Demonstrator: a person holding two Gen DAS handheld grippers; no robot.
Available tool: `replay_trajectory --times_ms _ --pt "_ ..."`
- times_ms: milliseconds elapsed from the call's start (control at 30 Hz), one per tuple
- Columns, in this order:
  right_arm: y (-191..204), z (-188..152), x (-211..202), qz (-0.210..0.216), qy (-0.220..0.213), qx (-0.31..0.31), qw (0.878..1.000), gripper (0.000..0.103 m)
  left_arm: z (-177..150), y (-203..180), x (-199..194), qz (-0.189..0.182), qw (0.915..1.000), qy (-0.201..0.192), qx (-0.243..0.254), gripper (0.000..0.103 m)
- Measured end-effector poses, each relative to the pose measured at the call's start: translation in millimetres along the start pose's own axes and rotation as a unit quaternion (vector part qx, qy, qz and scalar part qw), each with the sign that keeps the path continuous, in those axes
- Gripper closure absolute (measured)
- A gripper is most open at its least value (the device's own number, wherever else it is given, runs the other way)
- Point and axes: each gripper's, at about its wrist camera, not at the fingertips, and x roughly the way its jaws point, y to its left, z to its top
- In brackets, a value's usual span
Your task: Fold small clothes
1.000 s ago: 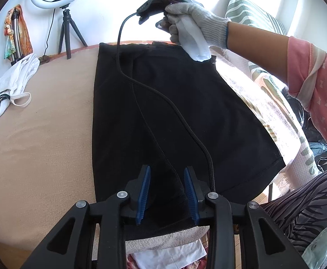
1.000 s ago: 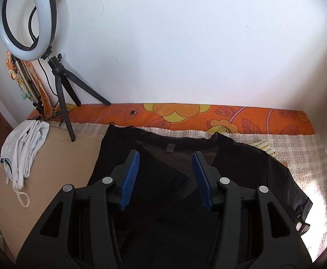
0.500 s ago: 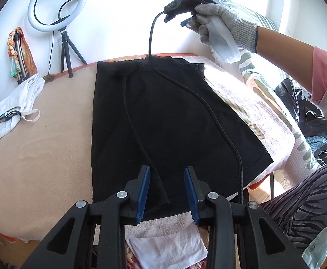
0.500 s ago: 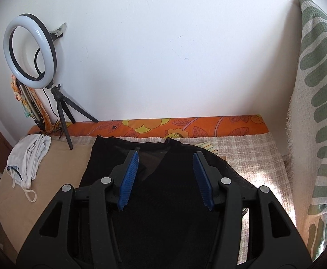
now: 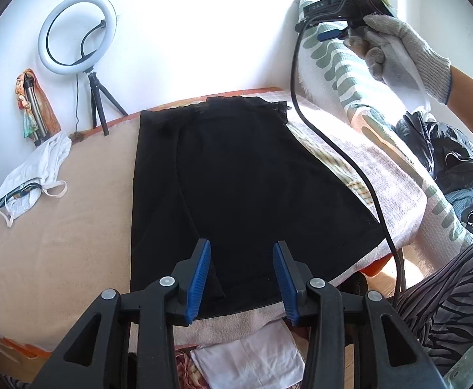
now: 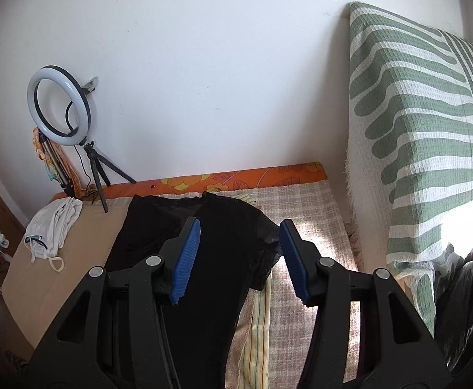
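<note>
A black garment (image 5: 236, 178) lies flat on the bed, folded lengthwise with its hem near me. My left gripper (image 5: 242, 246) hovers over that hem. Its jaws are opening, and nothing is pressed between the blue pads. My right gripper (image 6: 240, 227) is held high above the far right part of the black garment (image 6: 210, 259), open and empty. In the left wrist view a gloved hand (image 5: 398, 55) holds the right gripper (image 5: 333, 32) up at the top right, with its cable (image 5: 349, 162) trailing across the bed.
A crumpled white garment (image 5: 35, 175) lies at the bed's left edge. A ring light on a tripod (image 5: 77, 32) stands at the back left. A green-striped cushion (image 6: 414, 129) leans at the right, beside dark clothes (image 5: 447, 152). A folded white cloth (image 5: 252, 356) lies below the bed's front edge.
The right gripper has risen off the black garment and swung up to the right. The left gripper has drawn back and lifted a little, and its jaws have widened.
</note>
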Motion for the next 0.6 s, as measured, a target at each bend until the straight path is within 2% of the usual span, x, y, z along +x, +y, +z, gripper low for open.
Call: replay_trajectory --times_ms 267,400,533,600 --pt "-37 -50 -48 0.013 0.019 -0.003 1.0 0.049 8 -27 15 -0.023 0.9997 -0.009 -0.001 0.056" --pt "-59 -69 -65 0.002 0.022 -0.011 1.0 0.049 6 -42 28 -0.043 0.9991 -0.006 -0.002 0.056" --pt "-89 -81 -78 -0.008 0.024 0.001 1.0 0.049 1 -58 46 -0.071 0.9974 0.012 -0.005 0.067" --pt "-104 -85 -83 -0.01 0.023 0.012 1.0 0.049 -2 -68 54 -0.081 0.9965 0.019 0.004 0.068"
